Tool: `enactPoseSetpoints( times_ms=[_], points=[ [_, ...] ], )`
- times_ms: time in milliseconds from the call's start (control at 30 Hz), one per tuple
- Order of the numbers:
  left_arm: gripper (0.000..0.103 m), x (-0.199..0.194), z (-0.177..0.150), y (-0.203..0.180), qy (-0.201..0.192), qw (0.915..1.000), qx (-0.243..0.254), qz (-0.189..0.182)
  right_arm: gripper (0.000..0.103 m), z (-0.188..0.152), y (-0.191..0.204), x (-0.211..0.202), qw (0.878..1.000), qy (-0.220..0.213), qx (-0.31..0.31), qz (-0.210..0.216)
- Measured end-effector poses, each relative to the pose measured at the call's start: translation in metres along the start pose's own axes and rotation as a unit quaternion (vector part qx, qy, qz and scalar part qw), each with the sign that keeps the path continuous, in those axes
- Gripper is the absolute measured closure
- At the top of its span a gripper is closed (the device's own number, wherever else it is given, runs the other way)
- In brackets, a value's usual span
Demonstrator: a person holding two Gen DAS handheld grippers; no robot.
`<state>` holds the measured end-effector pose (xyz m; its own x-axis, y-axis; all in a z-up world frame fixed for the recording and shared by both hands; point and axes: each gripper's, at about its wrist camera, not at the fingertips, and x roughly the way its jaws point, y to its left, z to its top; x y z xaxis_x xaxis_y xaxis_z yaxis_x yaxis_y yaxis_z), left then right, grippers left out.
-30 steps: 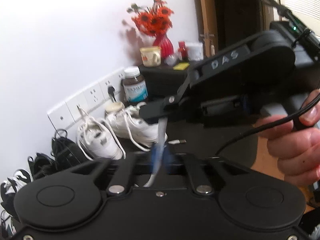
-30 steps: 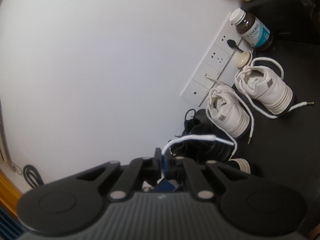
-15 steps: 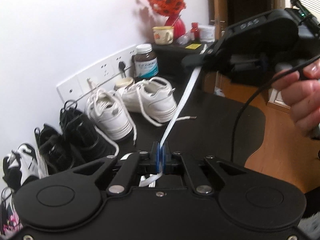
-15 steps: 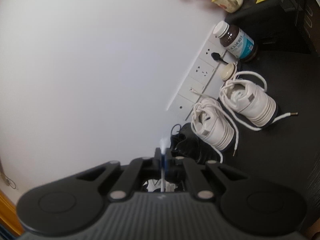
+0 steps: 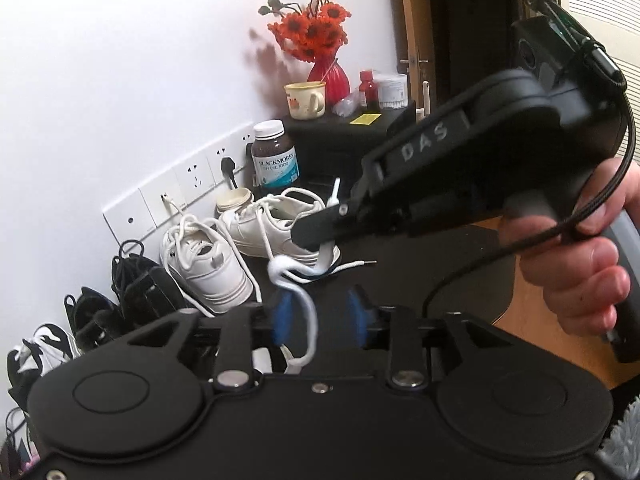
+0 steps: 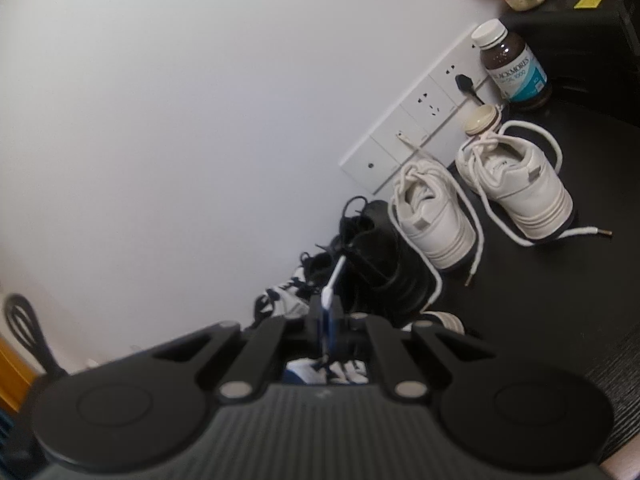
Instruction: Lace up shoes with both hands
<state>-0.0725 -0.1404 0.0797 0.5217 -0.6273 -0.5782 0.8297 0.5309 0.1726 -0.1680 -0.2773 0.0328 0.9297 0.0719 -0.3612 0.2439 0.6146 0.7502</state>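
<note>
Left wrist view shows the left tongs (image 5: 318,316) opening, their blue pads (image 5: 281,317) standing apart with a white lace (image 5: 308,320) curling loosely between them, touching neither pad as far as can be seen. The lace rises in a loop to the right tongs (image 5: 320,236), which come in from the right, held by a hand (image 5: 584,256), and are closed on the lace; its tip pokes up just above the black fingers. Behind, on the dark counter (image 5: 400,280), two white shoes (image 5: 208,264) stand side by side by the wall, laces loose, one lace end trailing across the counter. Black shoes (image 5: 136,284) stand left of them. A brown bottle (image 5: 276,156) stands near the sockets (image 5: 176,196), and a mug (image 5: 306,100) and a red vase (image 5: 328,76) with orange flowers sit on a black cabinet farther back.

Right wrist view shows the right tongs (image 6: 326,320) pinched on the lace (image 6: 334,280), whose short end sticks up and to the right from between the blue pads. A white and dark blue shoe (image 6: 320,372) shows just below the tongs; whether the lace runs into it cannot be told. The white shoes (image 6: 436,220), bottle (image 6: 512,64) and sockets (image 6: 416,120) lie beyond on the counter (image 6: 560,300).
</note>
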Motion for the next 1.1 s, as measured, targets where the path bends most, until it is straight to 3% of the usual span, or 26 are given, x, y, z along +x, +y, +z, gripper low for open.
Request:
enactPoseSetpoints(
  times_ms=[67, 200, 500, 600, 667, 767, 833, 900, 967, 1067, 1100],
  points=[
    [0.053, -0.001, -0.001, 0.000, 0.003, 1.0000, 0.002, 0.008, 0.100, 0.000, 0.000, -0.003, 1.000, -0.013, 0.001, -0.013],
    [0.053, -0.003, -0.002, 0.007, 0.005, 0.9997, -0.014, 0.022, 0.100, 0.006, -0.003, -0.013, 0.999, -0.034, 0.008, -0.015],
    [0.056, -0.005, 0.006, -0.011, -0.013, 0.9998, 0.009, -0.009, 0.100, -0.006, 0.015, -0.002, 1.000, 0.013, -0.019, 0.008],
    [0.069, -0.001, 0.004, -0.011, -0.005, 1.0000, -0.005, -0.006, 0.100, -0.011, 0.018, 0.000, 0.999, 0.022, -0.020, 0.016],
    [0.101, 0.002, 0.002, -0.005, 0.005, 0.9993, -0.035, -0.007, 0.100, -0.013, 0.019, 0.000, 0.999, 0.027, -0.020, 0.019],
    [0.101, 0.004, -0.005, -0.001, 0.011, 0.9967, -0.080, -0.005, 0.097, -0.016, 0.019, 0.001, 0.999, 0.032, -0.022, 0.015],
    [0.101, 0.003, -0.010, 0.002, 0.013, 0.9937, -0.111, -0.011, 0.086, -0.016, 0.017, -0.001, 0.999, 0.024, -0.021, 0.000],
    [0.101, 0.003, -0.016, 0.010, 0.017, 0.9892, -0.145, -0.013, 0.049, -0.014, 0.012, -0.005, 1.000, 0.004, -0.008, -0.007],
    [0.101, 0.003, -0.022, 0.021, 0.022, 0.9828, -0.183, -0.008, 0.044, -0.012, 0.007, -0.010, 1.000, -0.014, 0.002, -0.012],
    [0.101, 0.001, -0.033, 0.041, 0.027, 0.9690, -0.246, 0.010, 0.021, -0.010, 0.002, -0.015, 0.999, -0.027, 0.000, -0.019],
    [0.101, 0.000, -0.037, 0.047, 0.028, 0.9636, -0.266, 0.015, 0.018, -0.010, 0.002, -0.016, 0.999, -0.028, -0.005, -0.027]
  ],
)
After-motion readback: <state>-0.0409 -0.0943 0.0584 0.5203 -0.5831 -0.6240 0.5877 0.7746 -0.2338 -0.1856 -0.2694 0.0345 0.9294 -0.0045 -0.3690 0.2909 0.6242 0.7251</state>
